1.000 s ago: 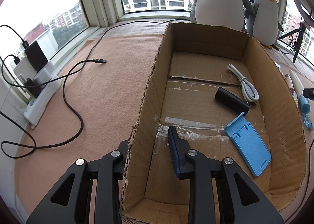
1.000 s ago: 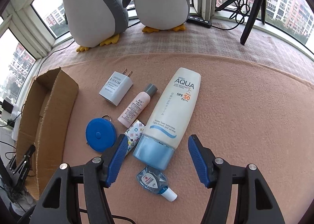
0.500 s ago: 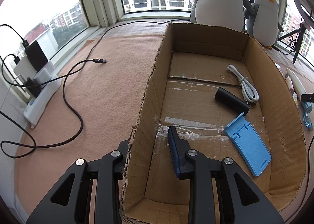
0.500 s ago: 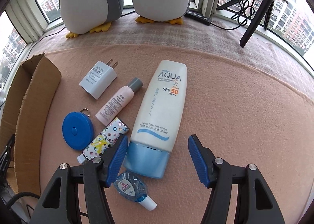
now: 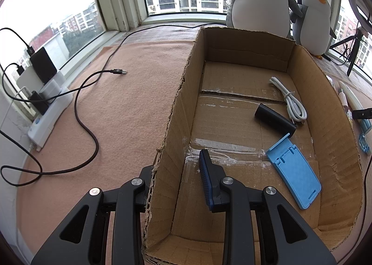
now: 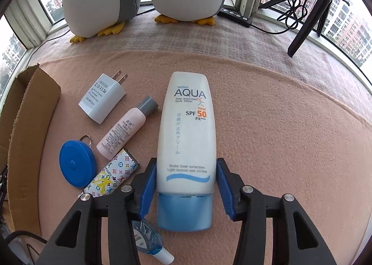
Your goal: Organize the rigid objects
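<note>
sunscreen tube [image 6: 187, 130]: white, blue cap (flat) | right gripper [image 6: 186, 186]: closing round it

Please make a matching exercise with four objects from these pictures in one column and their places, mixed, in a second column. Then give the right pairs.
Objects
1. light blue plastic phone stand
2. white sunscreen tube with a blue cap
3. round blue tape measure
4. brown cardboard box wall

Places
A. between the pads of the right tongs
B. pinched by the left tongs
C. on the cardboard box floor
D. on the pink cloth, beside the patterned tube

Pairs: 1-C, 2-A, 3-D, 4-B
</note>
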